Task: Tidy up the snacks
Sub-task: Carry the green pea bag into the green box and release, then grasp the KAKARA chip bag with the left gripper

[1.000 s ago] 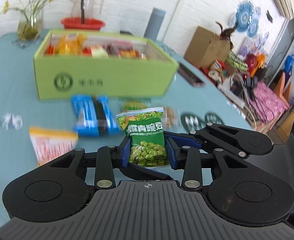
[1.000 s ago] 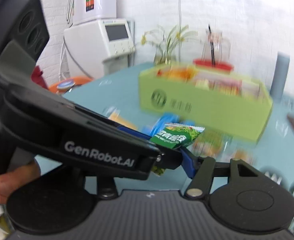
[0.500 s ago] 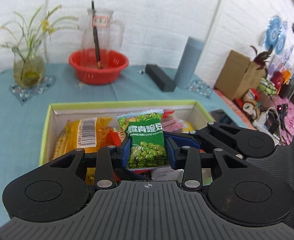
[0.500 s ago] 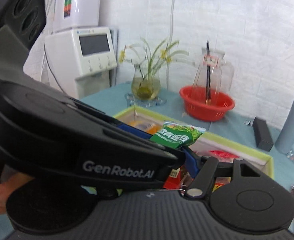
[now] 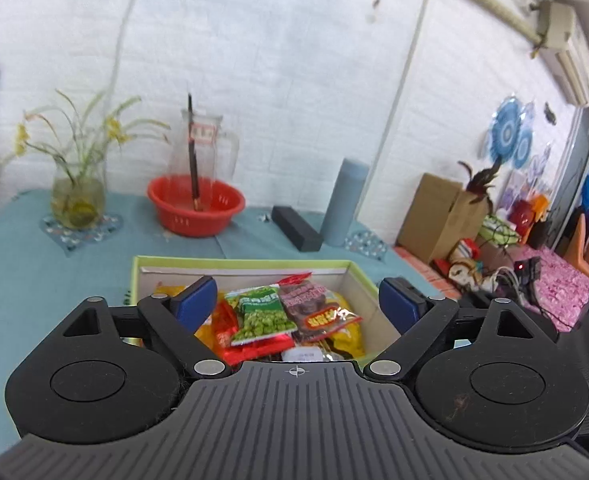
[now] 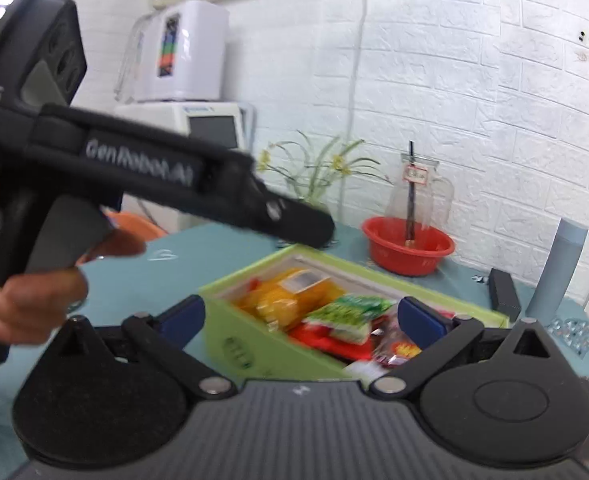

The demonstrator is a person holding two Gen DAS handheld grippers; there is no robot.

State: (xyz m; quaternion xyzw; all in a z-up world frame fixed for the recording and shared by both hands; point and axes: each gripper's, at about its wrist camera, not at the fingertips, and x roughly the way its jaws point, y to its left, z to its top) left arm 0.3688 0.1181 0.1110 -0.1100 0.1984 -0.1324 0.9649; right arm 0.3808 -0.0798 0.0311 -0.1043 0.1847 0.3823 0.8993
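A green box (image 5: pixel 362 280) on the teal table holds several snack packets. A green pea packet (image 5: pixel 260 314) lies on top of them, beside a brown-red packet (image 5: pixel 314 312). My left gripper (image 5: pixel 298 304) is open and empty above the box's near side. My right gripper (image 6: pixel 300 318) is open and empty, over the box (image 6: pixel 250 340) from its left corner; the pea packet (image 6: pixel 346 314) shows there too. The left gripper's body (image 6: pixel 134 168) crosses the upper left of the right wrist view, held by a hand.
A red basin (image 5: pixel 196 206) with a glass pitcher, a flower vase (image 5: pixel 78 196), a black block (image 5: pixel 296 232) and a grey-blue cylinder (image 5: pixel 344 200) stand behind the box. A white appliance (image 6: pixel 182 92) stands at far left. Cardboard box and clutter (image 5: pixel 474 236) lie off the table's right.
My left gripper opened and let go of the green pea packet, which now lies in the box. The left gripper then rose. The right gripper shifted, still open.
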